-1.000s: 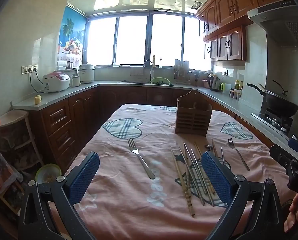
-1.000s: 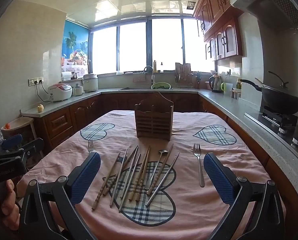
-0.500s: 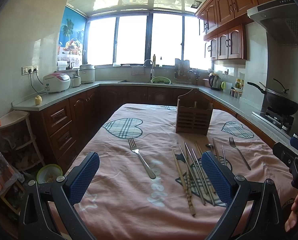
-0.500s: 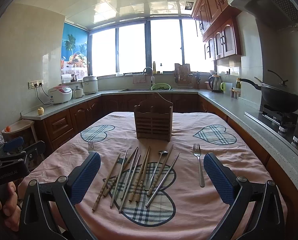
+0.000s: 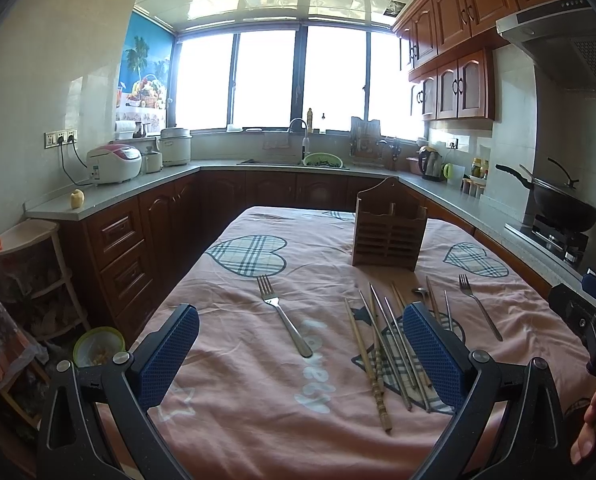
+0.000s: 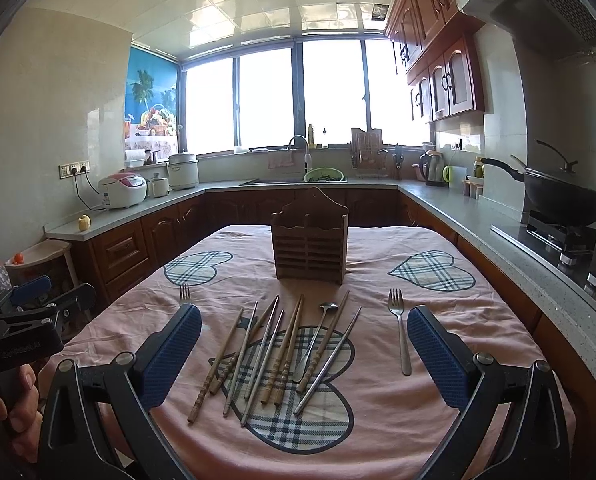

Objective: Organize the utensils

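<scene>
A wooden slatted utensil holder (image 6: 309, 246) (image 5: 390, 229) stands upright mid-table. In front of it lie several wooden and metal chopsticks (image 6: 266, 354) (image 5: 382, 344) fanned over a plaid heart, with a small spoon (image 6: 316, 338) among them. One fork (image 6: 400, 328) (image 5: 478, 304) lies to their right, another fork (image 5: 284, 314) (image 6: 185, 293) to their left. My left gripper (image 5: 300, 354) is open above the near table, around the left fork's handle end. My right gripper (image 6: 304, 354) is open, spanning the chopstick pile from above. Nothing is held.
The table wears a pink cloth (image 6: 378, 420) with plaid hearts. Counters (image 5: 138, 188) wrap around the room, with rice cookers left, a sink at the back and a wok on the stove (image 6: 558, 204) to the right. A shelf and a green bowl (image 5: 98, 346) sit left on the floor.
Both views have shifted only slightly; the right gripper's view has eased a little toward the table. Both grippers stay open and no utensil has moved.
</scene>
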Available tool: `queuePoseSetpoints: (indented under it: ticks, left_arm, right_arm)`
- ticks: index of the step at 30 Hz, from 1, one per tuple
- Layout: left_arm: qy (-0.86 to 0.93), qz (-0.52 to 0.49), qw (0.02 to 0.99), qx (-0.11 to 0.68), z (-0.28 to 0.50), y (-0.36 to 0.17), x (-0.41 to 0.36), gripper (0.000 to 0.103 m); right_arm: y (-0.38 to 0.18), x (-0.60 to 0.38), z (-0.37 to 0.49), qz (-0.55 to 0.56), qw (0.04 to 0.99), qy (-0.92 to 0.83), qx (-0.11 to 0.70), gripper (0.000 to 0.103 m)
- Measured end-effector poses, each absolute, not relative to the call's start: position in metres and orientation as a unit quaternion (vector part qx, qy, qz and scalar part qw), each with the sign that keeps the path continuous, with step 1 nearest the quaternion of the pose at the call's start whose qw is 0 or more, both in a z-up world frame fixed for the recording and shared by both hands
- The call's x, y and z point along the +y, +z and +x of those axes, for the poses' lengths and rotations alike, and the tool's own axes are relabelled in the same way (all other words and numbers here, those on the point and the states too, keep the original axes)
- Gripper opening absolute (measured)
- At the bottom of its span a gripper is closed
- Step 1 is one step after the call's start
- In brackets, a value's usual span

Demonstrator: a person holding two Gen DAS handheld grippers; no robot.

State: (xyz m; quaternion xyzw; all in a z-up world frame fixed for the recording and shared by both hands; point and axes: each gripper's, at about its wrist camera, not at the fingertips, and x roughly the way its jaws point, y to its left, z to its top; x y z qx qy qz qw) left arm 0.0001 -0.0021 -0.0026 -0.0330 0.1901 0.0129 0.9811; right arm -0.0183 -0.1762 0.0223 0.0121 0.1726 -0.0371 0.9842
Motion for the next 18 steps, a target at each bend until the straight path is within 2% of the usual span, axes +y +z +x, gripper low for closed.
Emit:
queuePoseSetpoints:
  ticks: [18]
  left_arm:
    - [0.013,-0.033,0.981,0.193,0.0033,-0.0018,-0.0020,0.102]
  right_arm:
    - [0.0228,-0.1757,-0.0179,0.012,0.984,-0.037,0.174,0.103]
